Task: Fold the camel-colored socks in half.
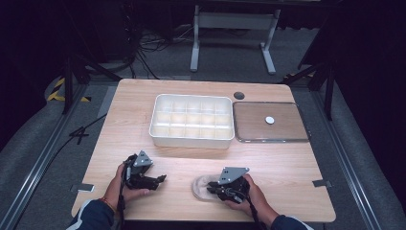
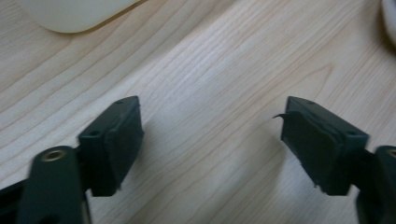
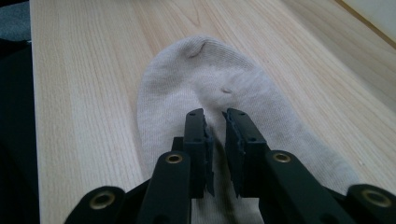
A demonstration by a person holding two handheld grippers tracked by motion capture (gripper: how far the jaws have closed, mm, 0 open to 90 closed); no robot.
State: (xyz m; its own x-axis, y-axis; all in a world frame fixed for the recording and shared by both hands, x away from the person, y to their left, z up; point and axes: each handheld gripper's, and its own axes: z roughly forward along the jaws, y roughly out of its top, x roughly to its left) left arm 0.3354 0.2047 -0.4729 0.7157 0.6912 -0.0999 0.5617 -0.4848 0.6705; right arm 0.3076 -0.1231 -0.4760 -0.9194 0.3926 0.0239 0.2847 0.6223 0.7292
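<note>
Two grippers are parked at the near edge of the wooden table (image 1: 287, 163), and only one has anything under it. The right gripper (image 3: 215, 122) is laid low over a beige ankle sock (image 3: 205, 84), which lies flat on the near right part of the table with its toe pointing left. Its jaws are nearly together, with a narrow slit between the pads. They sit right over the knit, but whether any fabric is actually pinched can't be told from here. Probably a fold is being picked up so the sock can be lifted.

The left gripper (image 2: 212, 140) is held just above bare wood at the near left, jaws well apart and nothing between them. It looks like it's being kept ready to grab the sock's other end.

Farther back, a white divided organizer box (image 1: 191, 120) is set in the middle of the table, its compartments apparently empty, so that's likely where the sock is meant to go. A clear lid (image 1: 270, 122) with a small white knob is laid flat just right of it, out of the way.
</note>
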